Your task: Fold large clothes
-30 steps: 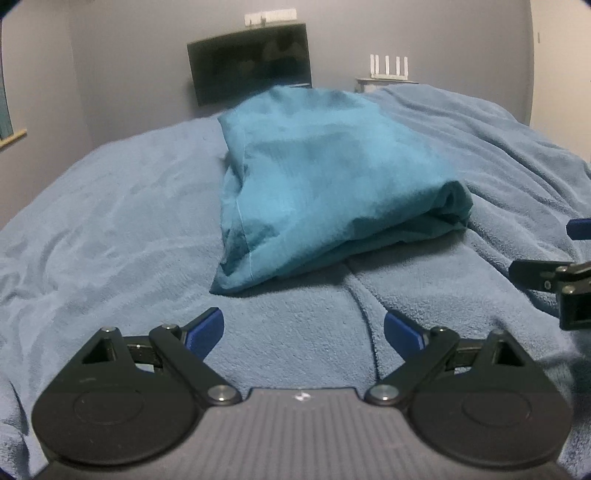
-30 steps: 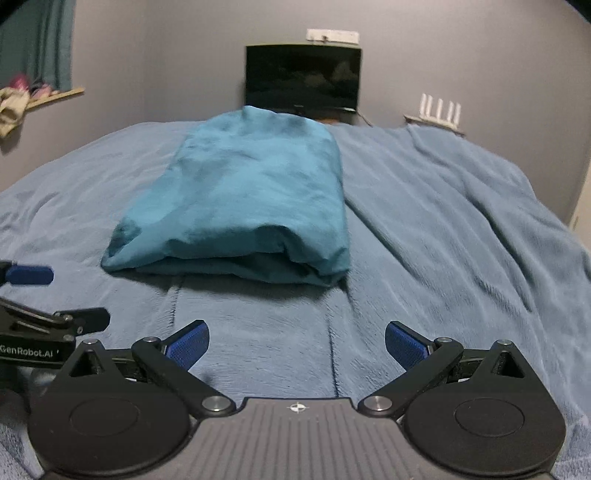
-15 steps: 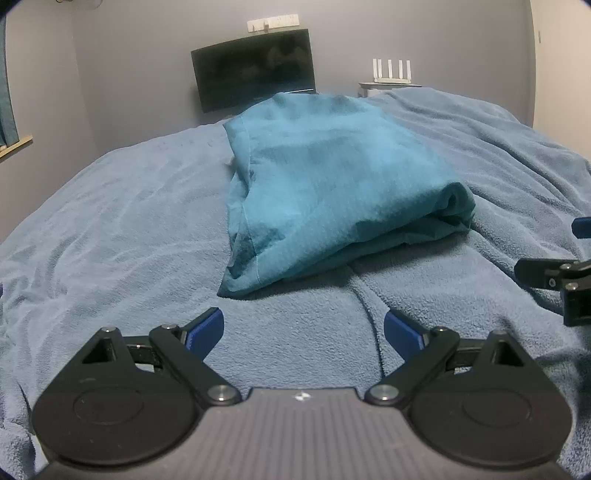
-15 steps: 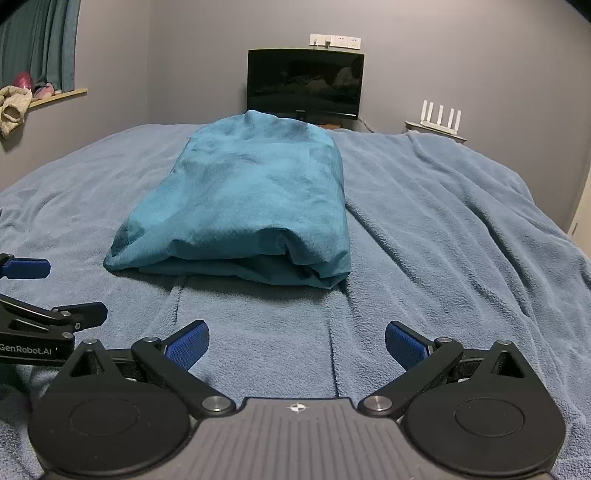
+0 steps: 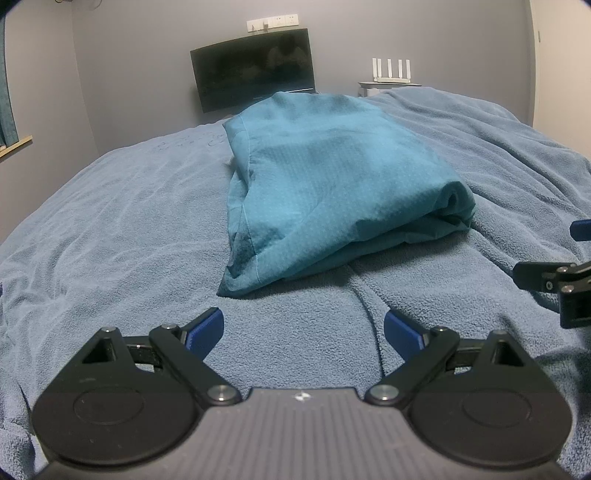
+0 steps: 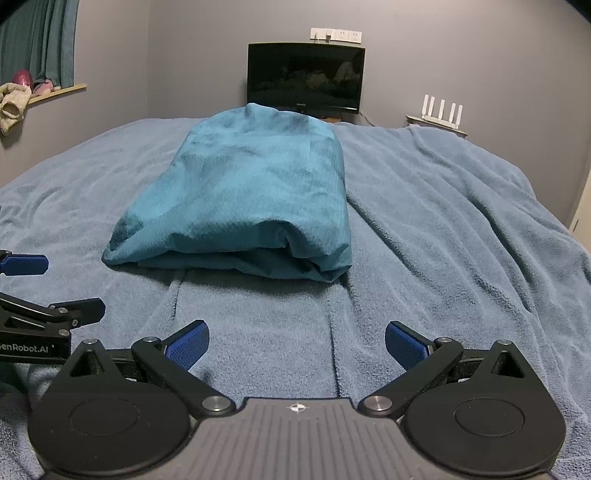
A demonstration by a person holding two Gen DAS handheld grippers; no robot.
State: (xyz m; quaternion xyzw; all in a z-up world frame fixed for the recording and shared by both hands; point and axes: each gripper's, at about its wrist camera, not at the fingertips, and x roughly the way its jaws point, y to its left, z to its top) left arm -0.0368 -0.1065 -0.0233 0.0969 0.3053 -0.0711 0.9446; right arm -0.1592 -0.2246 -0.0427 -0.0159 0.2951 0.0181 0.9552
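- Far left, right-wrist view: window ledge [image 6: 55, 90] w/ a pink object [image 6: 23, 77] and a beige cloth bundle [image 6: 13, 105] hanging off it; teal curtain [image 6: 40, 37] above.
- Left gripper [image 5: 303, 330]: blue pads spread wide, nothing between them, low over the blanket [image 5: 110, 229]. Same tool shows at left edge of right-wrist view [image 6: 33, 291], white lettering on its body reads "enRobot.AI", first letter cut by frame edge.
- Blue fleece blanket covers the whole bed, wrinkled; a long crease runs from the garment toward the right gripper.
- Teal garment [image 6: 251, 195], folded into a thick bundle, lies mid-bed on the blanket, ahead of both tools, apart from both. Layered open edges face the cams; near right corner bulges. In left-wrist view [image 5: 325, 192] it sits slightly right of centre w/ a seam down its left side.
- Nothing stands btwn either tool and the garment, only bare blanket.
- Behind garment: dark monitor [image 6: 306, 77] by the wall, small logo on its bezel unreadable; white socket strip [image 6: 335, 35] above it.
- Right gripper [image 6: 297, 345]: pads wide apart, empty, low over the blanket.
- Far right: white router [image 6: 441, 112] w/ four antennas on a small stand.
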